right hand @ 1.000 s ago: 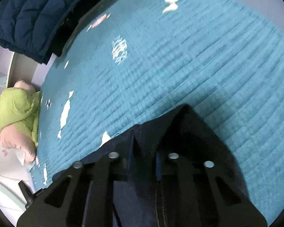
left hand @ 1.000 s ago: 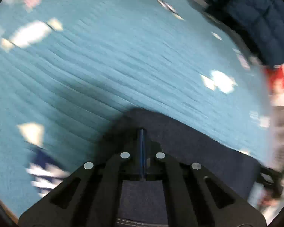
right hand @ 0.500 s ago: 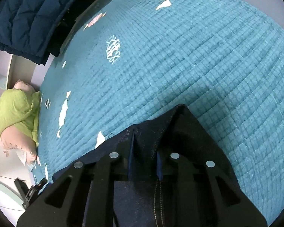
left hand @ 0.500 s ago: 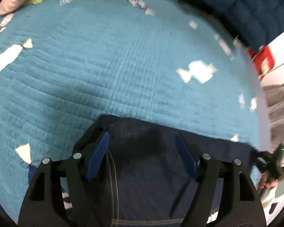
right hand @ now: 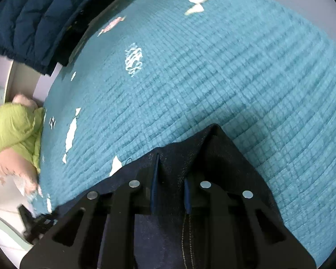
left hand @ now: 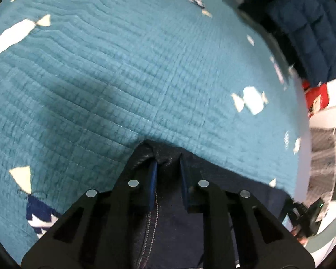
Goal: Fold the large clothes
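Observation:
Dark blue jeans [left hand: 172, 228] lie on a teal quilted bedspread [left hand: 123, 78]. In the left wrist view my left gripper [left hand: 167, 162] has a bunched corner of the denim between its blue pads, and its jaws are closing on that cloth. In the right wrist view another corner of the jeans [right hand: 219, 152] peaks up over the bedspread [right hand: 212, 67], and my right gripper [right hand: 170, 174] is shut on the fabric beside a stitched seam. The rest of the jeans is hidden under the grippers.
A navy quilted jacket [left hand: 306, 33] hangs past the bed's far edge and also shows in the right wrist view [right hand: 29, 18]. A green and pink bundle [right hand: 13, 130] lies at the bed's left side. A red box [left hand: 315, 96] stands off the bed on the right.
My left gripper opened wide over the jeans' edge, then narrowed onto a corner of the denim, shifting across the bed. My right gripper kept its hold and stayed in place.

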Demonstrator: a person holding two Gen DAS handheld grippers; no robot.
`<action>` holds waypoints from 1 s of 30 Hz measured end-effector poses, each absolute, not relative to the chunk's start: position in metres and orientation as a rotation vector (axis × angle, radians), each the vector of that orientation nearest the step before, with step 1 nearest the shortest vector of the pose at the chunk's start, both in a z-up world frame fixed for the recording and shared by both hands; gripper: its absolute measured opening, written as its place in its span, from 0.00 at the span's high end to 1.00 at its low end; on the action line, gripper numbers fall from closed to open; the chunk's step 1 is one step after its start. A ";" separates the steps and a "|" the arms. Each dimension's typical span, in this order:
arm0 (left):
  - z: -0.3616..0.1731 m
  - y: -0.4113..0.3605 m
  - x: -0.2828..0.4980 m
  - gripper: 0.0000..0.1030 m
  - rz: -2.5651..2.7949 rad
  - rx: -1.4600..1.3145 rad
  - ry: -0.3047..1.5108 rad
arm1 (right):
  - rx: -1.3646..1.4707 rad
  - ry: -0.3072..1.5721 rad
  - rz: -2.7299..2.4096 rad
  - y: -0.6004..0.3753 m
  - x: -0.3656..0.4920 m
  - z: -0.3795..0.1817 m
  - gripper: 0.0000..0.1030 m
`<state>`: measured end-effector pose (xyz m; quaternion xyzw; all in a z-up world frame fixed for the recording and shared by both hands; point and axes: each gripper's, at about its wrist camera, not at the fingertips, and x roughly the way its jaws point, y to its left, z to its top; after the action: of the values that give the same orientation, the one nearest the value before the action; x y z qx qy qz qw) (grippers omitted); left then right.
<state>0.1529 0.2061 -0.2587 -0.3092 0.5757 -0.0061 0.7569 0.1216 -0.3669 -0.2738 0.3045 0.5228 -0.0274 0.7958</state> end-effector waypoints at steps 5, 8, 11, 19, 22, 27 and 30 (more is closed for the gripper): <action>-0.271 0.199 0.151 0.83 0.065 -0.658 1.248 | 0.712 1.162 -0.067 -0.376 0.128 -0.297 0.85; -0.285 0.197 0.158 0.83 0.081 -0.676 1.261 | 0.698 1.147 -0.057 -0.377 0.132 -0.308 0.87; -0.281 0.198 0.155 0.82 0.060 -0.657 1.270 | 0.673 1.164 -0.042 -0.376 0.133 -0.301 0.86; -0.199 0.177 0.151 0.05 -0.075 -0.373 1.176 | 0.626 1.094 0.043 -0.378 0.118 -0.225 0.22; -0.202 0.176 0.162 0.05 -0.047 -0.305 1.214 | 0.525 1.074 -0.025 -0.386 0.121 -0.224 0.11; -0.266 0.178 0.181 0.05 -0.018 -0.335 1.420 | 0.557 1.239 -0.034 -0.394 0.136 -0.283 0.11; -0.296 0.180 0.177 0.06 -0.002 -0.408 1.461 | 0.629 1.273 -0.001 -0.391 0.138 -0.311 0.10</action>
<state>0.1775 0.1798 -0.2957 -0.1848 0.6623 -0.0008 0.7261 0.1384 -0.3907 -0.3109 0.2887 0.5846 -0.0007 0.7582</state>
